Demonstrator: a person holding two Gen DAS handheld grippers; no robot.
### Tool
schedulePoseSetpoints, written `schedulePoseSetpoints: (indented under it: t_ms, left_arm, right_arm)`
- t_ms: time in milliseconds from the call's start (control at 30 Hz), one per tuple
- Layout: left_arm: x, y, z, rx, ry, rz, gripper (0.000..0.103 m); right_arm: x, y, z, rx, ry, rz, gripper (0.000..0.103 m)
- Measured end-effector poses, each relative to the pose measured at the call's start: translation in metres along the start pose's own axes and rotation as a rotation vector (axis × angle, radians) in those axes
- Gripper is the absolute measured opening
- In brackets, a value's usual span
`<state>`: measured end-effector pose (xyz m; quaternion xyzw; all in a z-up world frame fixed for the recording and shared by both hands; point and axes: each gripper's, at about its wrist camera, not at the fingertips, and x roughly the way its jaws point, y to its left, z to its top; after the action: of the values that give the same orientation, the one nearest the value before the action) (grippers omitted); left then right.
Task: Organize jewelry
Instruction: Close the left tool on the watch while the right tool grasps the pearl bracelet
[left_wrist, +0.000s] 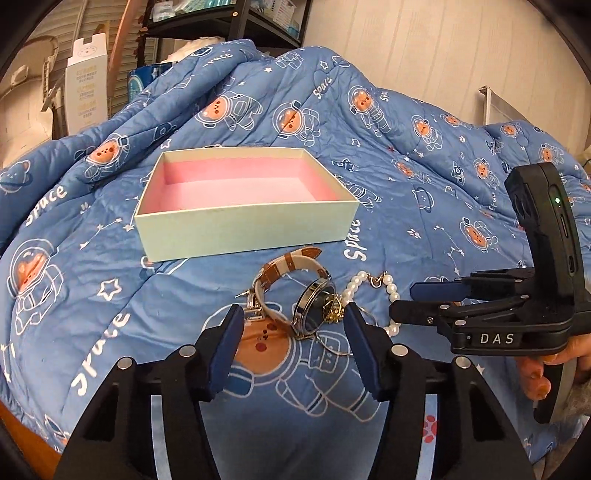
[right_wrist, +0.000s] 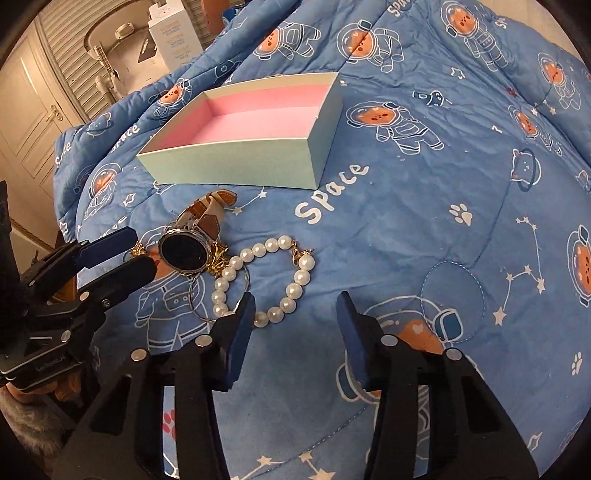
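While both claws are wide open and hold nothing, the left gripper (left_wrist: 293, 321) straddles the watch (left_wrist: 295, 291) and the right gripper (right_wrist: 295, 310) sits by the pearls (right_wrist: 258, 280), all near the empty box (left_wrist: 240, 199). Risk: gold chain (right_wrist: 218, 264) tangled under the watch could drag along or snag

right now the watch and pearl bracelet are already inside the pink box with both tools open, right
Not quite: the box holds nothing. The right wrist view shows the watch and pearl bracelet lying on the quilt in front of it. Both tools, left and right, are open.
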<state>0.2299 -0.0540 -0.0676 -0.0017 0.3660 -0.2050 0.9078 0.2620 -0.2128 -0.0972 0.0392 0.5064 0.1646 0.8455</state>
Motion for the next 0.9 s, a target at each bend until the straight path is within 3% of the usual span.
schedulePoseSetpoints:
  t_ms: [133,400,533,700,900]
  left_arm:
    - [0.011,-0.004,0.009,0.068,0.007,-0.027,0.051]
    - [0.029,-0.008,0.010,0.110,0.049,-0.058,0.023]
    - [0.030,-0.010,0.008,0.099,0.040,-0.063,0.018]
    - [0.027,-0.013,0.007,0.078,0.022,-0.063,0.011]
    - [0.022,-0.016,0.005,0.054,0.001,-0.060,0.011]
  right_arm:
    - [0.007,0.001,0.003,0.018,0.014,-0.005,0.032]
    - [0.014,-0.006,0.004,0.066,0.023,0.004,0.017]
    - [0.013,-0.007,0.002,0.061,0.007,0.004,0.011]
    - [0.008,-0.003,-0.004,0.038,-0.034,-0.022,0.010]
    - [-0.003,0.007,-0.010,-0.022,-0.102,-0.050,0.010]
